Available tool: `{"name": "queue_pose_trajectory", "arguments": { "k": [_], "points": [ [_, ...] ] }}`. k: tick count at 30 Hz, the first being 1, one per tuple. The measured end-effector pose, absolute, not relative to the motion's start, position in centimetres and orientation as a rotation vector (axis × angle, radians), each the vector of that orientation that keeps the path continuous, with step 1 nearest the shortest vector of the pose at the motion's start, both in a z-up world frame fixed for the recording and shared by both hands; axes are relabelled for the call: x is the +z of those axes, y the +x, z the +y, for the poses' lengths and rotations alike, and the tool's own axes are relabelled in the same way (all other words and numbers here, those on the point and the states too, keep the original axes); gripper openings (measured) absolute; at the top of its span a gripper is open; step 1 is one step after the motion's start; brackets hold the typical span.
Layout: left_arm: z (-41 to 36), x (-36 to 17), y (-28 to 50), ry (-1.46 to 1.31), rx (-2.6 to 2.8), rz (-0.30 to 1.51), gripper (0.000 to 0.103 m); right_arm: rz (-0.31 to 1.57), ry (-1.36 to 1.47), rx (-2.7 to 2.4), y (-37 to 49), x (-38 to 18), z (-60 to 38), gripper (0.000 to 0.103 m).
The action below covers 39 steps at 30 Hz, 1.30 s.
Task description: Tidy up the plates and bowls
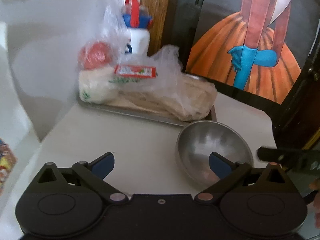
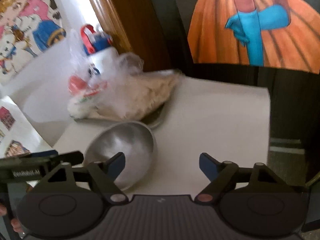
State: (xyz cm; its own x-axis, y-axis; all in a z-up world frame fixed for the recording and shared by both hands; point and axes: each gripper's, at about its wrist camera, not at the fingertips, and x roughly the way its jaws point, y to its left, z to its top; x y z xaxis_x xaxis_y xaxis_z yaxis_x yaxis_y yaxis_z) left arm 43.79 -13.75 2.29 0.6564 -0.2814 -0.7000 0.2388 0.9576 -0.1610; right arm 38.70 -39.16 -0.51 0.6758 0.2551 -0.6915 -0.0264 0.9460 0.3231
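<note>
A steel bowl [image 1: 212,146] stands empty and upright on the white table [image 1: 124,140]; it also shows in the right wrist view [image 2: 124,142]. My left gripper [image 1: 162,166] is open and empty, its right fingertip in front of the bowl's near rim. My right gripper [image 2: 162,165] is open and empty, its left fingertip over the bowl's near rim. Behind the bowl a steel tray [image 1: 128,113] holds plastic bags of food; in the right wrist view it looks like a steel plate [image 2: 156,118]. The other gripper's body [image 2: 30,164] shows at the left edge.
Plastic bags [image 1: 160,92] with flatbread and a red item lie on the tray. A white bottle with a blue and red cap [image 1: 138,34] stands behind them. A dark framed painting [image 1: 250,56] leans at the back right. The table edge [image 2: 268,132] is on the right.
</note>
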Motion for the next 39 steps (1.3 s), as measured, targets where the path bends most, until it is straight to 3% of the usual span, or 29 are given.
{"name": "queue_pose_trajectory", "arguments": {
  "k": [3, 9, 15, 19, 24, 39],
  "points": [
    [-14.1, 1.3, 45.1, -0.064, -0.31, 0.818, 0.094, 0.837, 0.305, 0.175, 39.8, -2.0, -38.9, 0.066],
    [-14.6, 0.2, 46.4, -0.089, -0.343, 0.851, 0.071, 0.842, 0.325, 0.204, 40.0, -2.8, -38.7, 0.046],
    [-14.7, -0.5, 46.8, -0.124, -0.372, 0.886, 0.04, 0.848, 0.352, 0.234, 40.2, -2.7, -38.5, 0.025],
    [-14.8, -0.7, 46.7, -0.163, -0.397, 0.909, 0.014, 0.861, 0.356, 0.223, 40.2, -2.4, -38.0, 0.021],
    [-15.4, -0.2, 46.1, -0.172, -0.359, 0.917, 0.011, 0.857, 0.351, 0.16, 39.9, -1.9, -37.6, 0.013],
    [-13.3, 7.9, 38.3, -0.197, -0.392, 0.818, 0.009, 0.777, 0.374, 0.218, 31.7, 6.5, -37.3, 0.012]
  ]
}}
